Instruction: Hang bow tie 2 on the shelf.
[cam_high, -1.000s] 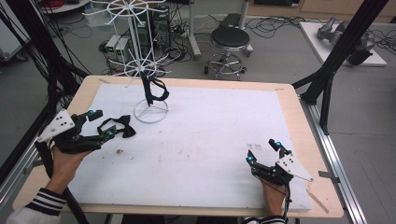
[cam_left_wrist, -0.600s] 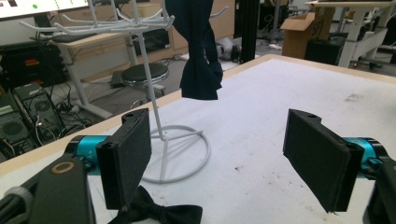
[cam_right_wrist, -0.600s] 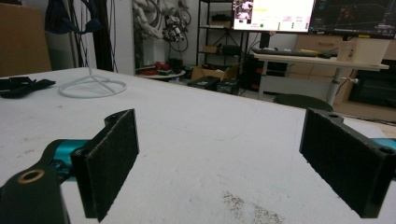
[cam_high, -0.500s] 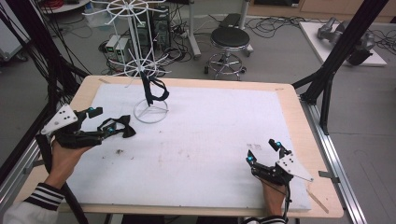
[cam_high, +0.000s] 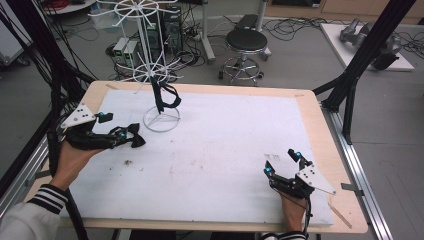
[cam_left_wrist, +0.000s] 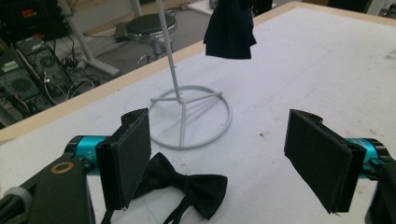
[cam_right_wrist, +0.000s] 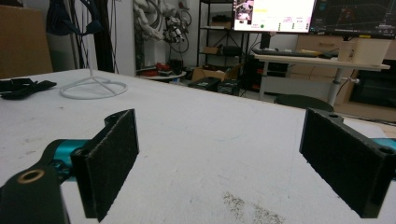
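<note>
Both grippers stand with their jaws apart and nothing clamped. At nine o'clock on the table, the left gripper (cam_high: 125, 131) reaches toward the centre, and a black bow tie (cam_left_wrist: 187, 186) lies flat on the white mat between its spread pads, nearer the left pad (cam_left_wrist: 128, 156), though whether that pad touches it cannot be told. Compared with a second ago, this gripper has shifted a little toward the wire rack, and the bow tie at its tips with it. At about eleven o'clock stands that white wire rack (cam_high: 161, 119) on its ring base, with a dark strap (cam_high: 162, 97) hanging from one of its arms. At five o'clock the right gripper (cam_high: 283, 162) rests low over the mat, unmoved since the earlier frames, its pads (cam_right_wrist: 112, 161) wide with bare mat between them. A white mat (cam_high: 225, 145) covers the wooden table (cam_high: 320, 120). Beyond the far edge, at twelve o'clock, a round black stool (cam_high: 248, 42) stands on a grey floor strewn with cables.
</note>
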